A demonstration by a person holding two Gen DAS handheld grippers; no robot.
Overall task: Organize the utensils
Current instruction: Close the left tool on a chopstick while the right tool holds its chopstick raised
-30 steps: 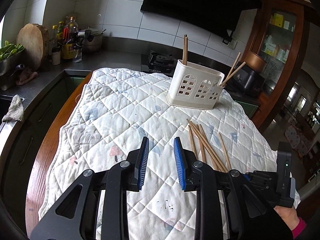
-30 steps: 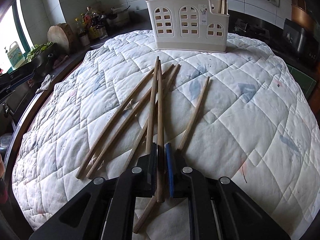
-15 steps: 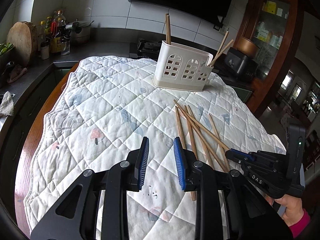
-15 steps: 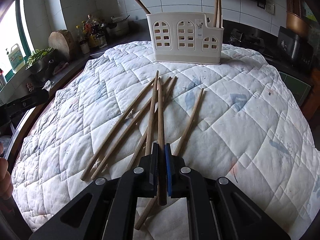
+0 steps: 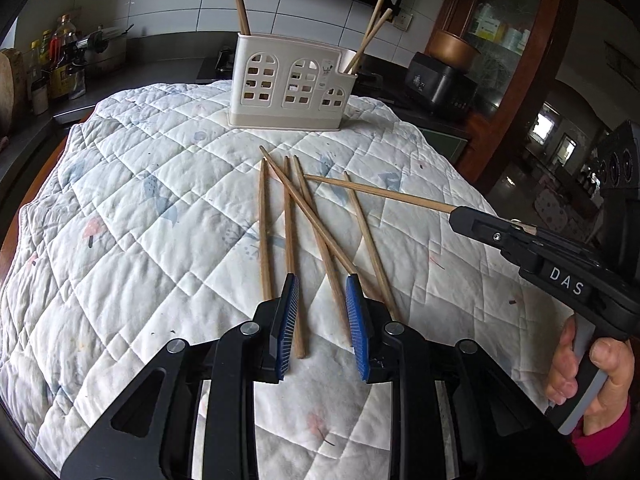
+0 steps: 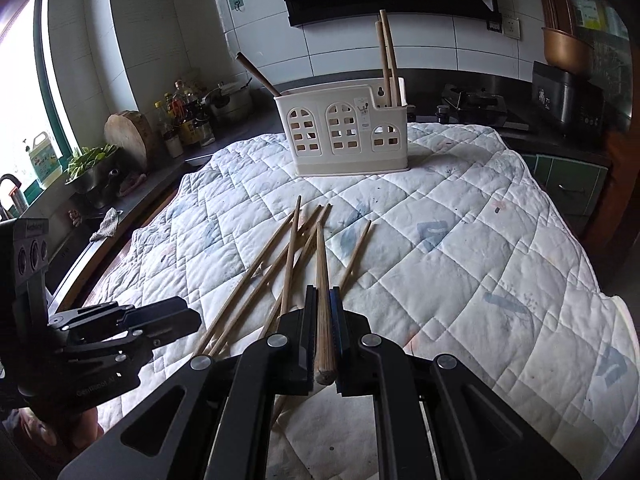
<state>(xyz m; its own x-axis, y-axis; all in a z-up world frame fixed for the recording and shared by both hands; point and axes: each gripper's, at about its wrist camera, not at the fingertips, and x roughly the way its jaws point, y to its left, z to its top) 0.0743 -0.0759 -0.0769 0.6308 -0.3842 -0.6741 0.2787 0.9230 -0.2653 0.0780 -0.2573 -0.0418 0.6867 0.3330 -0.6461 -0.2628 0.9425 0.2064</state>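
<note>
Several wooden chopsticks (image 5: pixel 320 236) lie loose on the quilted cloth (image 5: pixel 132 208); they also show in the right wrist view (image 6: pixel 256 276). A cream utensil holder (image 5: pixel 292 84) stands at the far side with a few chopsticks in it, also visible in the right wrist view (image 6: pixel 344 134). My right gripper (image 6: pixel 322 308) is shut on one chopstick (image 6: pixel 321 272) and holds it above the cloth; it shows in the left wrist view (image 5: pixel 472 220) with the held chopstick (image 5: pixel 380 192). My left gripper (image 5: pixel 322 304) is open, low over the near ends of the loose chopsticks.
A kitchen counter (image 6: pixel 132 200) with bottles, a cutting board and a bowl of greens runs along the left. A stove (image 6: pixel 472 106) and a dark appliance (image 5: pixel 440 84) stand behind the table. A wooden cabinet (image 5: pixel 508 40) is at the right.
My right gripper has lifted its chopstick off the cloth. My left gripper has moved right and forward over the loose chopsticks, still open.
</note>
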